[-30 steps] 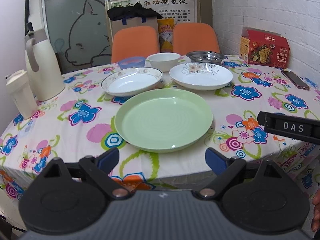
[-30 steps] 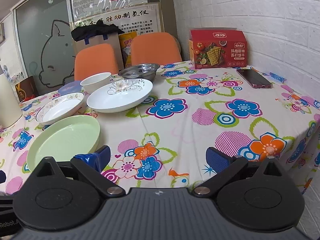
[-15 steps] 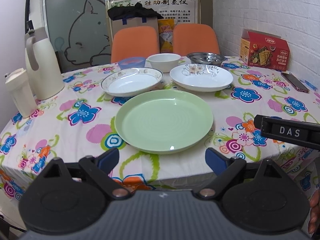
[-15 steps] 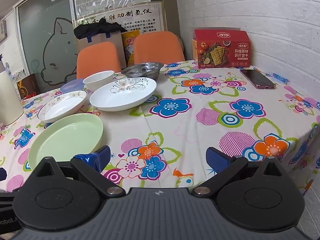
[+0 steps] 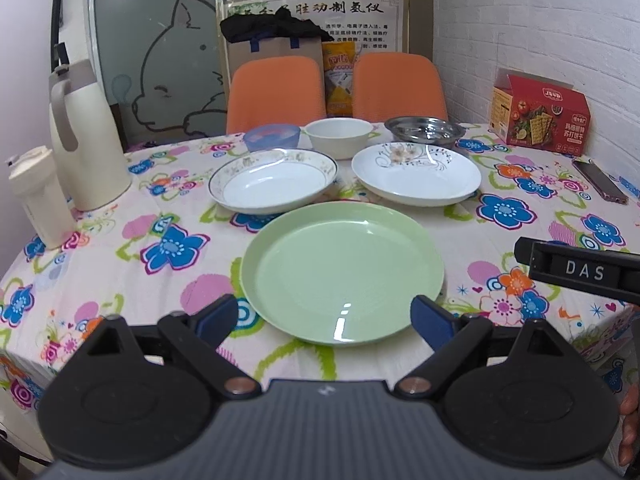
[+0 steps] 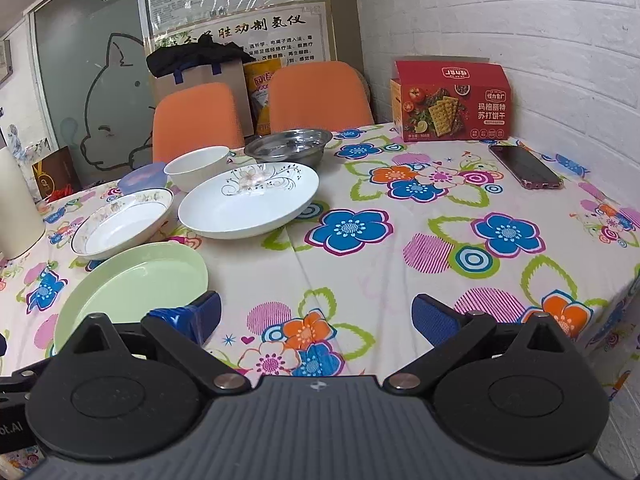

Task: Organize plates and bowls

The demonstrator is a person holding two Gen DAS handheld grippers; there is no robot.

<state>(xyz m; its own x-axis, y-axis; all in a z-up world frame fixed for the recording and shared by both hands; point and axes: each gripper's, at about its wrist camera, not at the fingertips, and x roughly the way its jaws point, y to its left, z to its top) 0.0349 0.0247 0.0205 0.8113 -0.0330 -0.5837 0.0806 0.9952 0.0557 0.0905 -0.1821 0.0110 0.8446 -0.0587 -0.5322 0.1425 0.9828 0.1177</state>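
Floral table (image 5: 120,248): green plate (image 5: 344,272) before open left claw (image 5: 326,320).

Dining room: flowered tablecloth (image 5: 120,248), chairs (image 5: 276,92)

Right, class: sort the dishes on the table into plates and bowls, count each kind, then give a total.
Plates: 3 – green plate, gold-rimmed plate, floral white plate
Bowls: 3 – blue bowl, white bowl, steel bowl
Total: 6
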